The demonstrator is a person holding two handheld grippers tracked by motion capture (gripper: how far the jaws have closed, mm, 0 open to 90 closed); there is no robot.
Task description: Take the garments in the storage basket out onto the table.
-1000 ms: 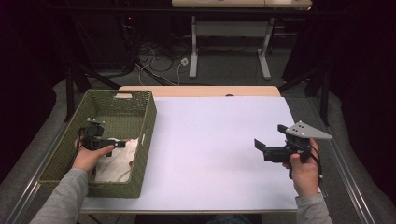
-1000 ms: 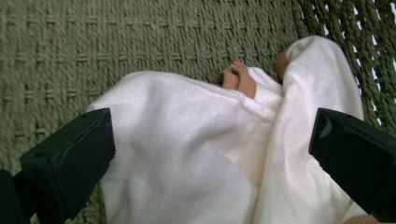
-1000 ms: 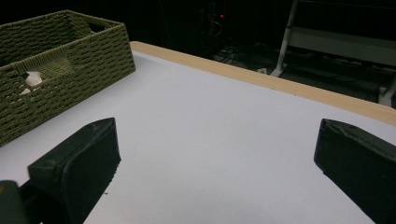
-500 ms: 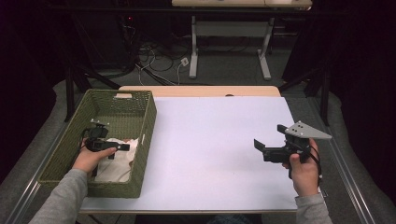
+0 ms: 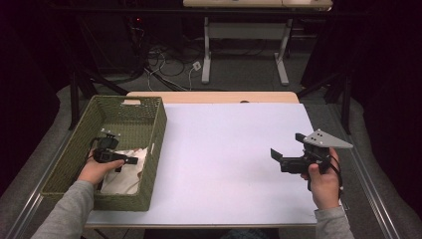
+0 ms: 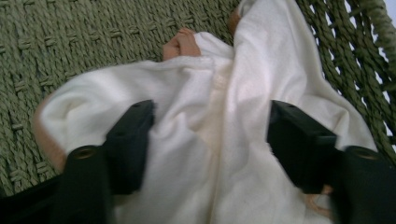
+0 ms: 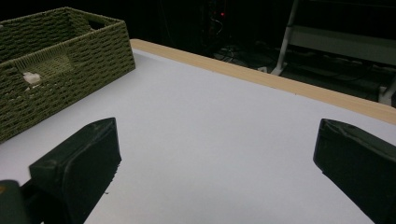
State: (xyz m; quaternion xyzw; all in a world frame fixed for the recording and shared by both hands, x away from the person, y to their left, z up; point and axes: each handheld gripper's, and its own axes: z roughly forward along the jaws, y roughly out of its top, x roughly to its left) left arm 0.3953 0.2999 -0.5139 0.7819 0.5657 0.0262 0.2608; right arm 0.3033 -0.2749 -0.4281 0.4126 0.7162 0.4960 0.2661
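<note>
Our left tongs (image 6: 210, 140) have just been closing around the white cloth (image 6: 224, 116) bunched between them in the green basket (image 5: 149, 149). We should pinch a thick fold before lifting. Our right tongs (image 7: 215, 158) wait apart above the surface (image 7: 224, 121).

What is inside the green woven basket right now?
A crumpled white cloth with peach edging lies in the near end of the basket. The left gripper is down in it, its jaws just closing around a fold. Whatever lies beneath the cloth is covered.
</note>
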